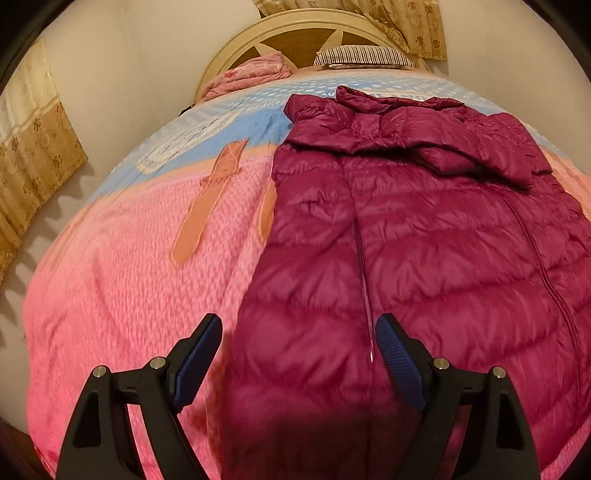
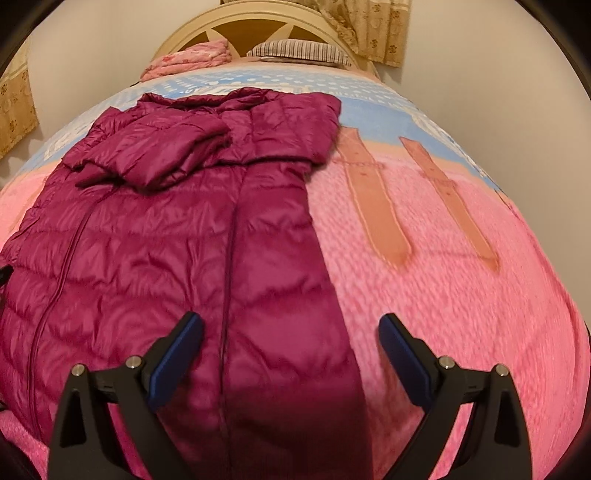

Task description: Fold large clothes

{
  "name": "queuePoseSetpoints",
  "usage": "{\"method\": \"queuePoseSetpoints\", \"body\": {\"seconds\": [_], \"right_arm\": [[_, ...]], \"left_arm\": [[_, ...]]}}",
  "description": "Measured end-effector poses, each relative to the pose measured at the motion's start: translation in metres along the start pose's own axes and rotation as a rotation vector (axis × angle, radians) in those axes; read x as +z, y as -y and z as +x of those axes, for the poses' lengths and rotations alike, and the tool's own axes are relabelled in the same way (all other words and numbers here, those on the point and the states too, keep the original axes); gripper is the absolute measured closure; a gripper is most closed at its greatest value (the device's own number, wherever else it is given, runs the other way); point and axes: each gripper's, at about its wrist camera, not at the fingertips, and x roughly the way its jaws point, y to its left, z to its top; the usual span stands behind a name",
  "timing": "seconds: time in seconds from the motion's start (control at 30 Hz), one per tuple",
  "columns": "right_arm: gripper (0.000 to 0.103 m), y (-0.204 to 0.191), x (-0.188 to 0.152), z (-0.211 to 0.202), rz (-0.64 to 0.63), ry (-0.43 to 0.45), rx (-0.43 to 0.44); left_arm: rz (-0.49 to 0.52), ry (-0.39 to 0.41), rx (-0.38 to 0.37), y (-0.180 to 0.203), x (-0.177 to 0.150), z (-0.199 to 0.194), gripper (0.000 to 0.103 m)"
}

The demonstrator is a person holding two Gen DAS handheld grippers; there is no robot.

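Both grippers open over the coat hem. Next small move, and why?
Probably lower both and close on the hem corners. The magenta puffer coat lies flat on the pink bedspread with sleeves folded in; the left gripper straddles its left edge, the right gripper its right edge, both open and empty.

both my wrist cameras look down close toward 12 o'clock, sharing the coat (image 1: 406, 240) (image 2: 166, 240), bed (image 1: 129, 277) and headboard (image 2: 207, 22).

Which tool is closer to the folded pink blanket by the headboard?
Left, I'd judge, narrowly. The folded pink blanket lies far ahead on the left tool side; the right tool is at the jacket's opposite edge.
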Motion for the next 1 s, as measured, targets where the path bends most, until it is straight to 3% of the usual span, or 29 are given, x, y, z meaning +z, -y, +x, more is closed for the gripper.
{"method": "queuePoseSetpoints", "body": {"seconds": [0.13,0.37,0.63,0.7,0.83,0.93,1.0], "right_arm": [[0.006,-0.001,-0.015,-0.011,0.008,0.003,0.001],[0.016,-0.002,-0.042,-0.025,0.016,0.009,0.007],[0.036,-0.005,-0.060,-0.034,0.028,0.015,0.056],[0.043,-0.007,-0.062,-0.036,0.025,0.014,0.066],[0.073,-0.015,-0.063,-0.041,0.007,0.011,0.113],[0.085,-0.018,-0.064,-0.044,0.000,0.020,0.138],[0.087,-0.020,-0.067,-0.047,-0.002,0.034,0.138]], "left_arm": [[0.002,0.005,-0.012,0.001,-0.013,-0.010,0.017],[0.005,0.024,-0.003,0.002,-0.032,-0.020,0.017],[0.003,0.012,-0.041,0.000,-0.041,-0.025,0.017],[0.010,0.009,-0.053,0.002,-0.042,-0.027,0.021],[0.035,0.023,-0.057,0.006,-0.045,-0.034,0.056],[0.048,0.044,-0.020,0.005,-0.046,-0.040,0.085],[0.052,0.061,-0.018,0.003,-0.046,-0.044,0.092]]}}
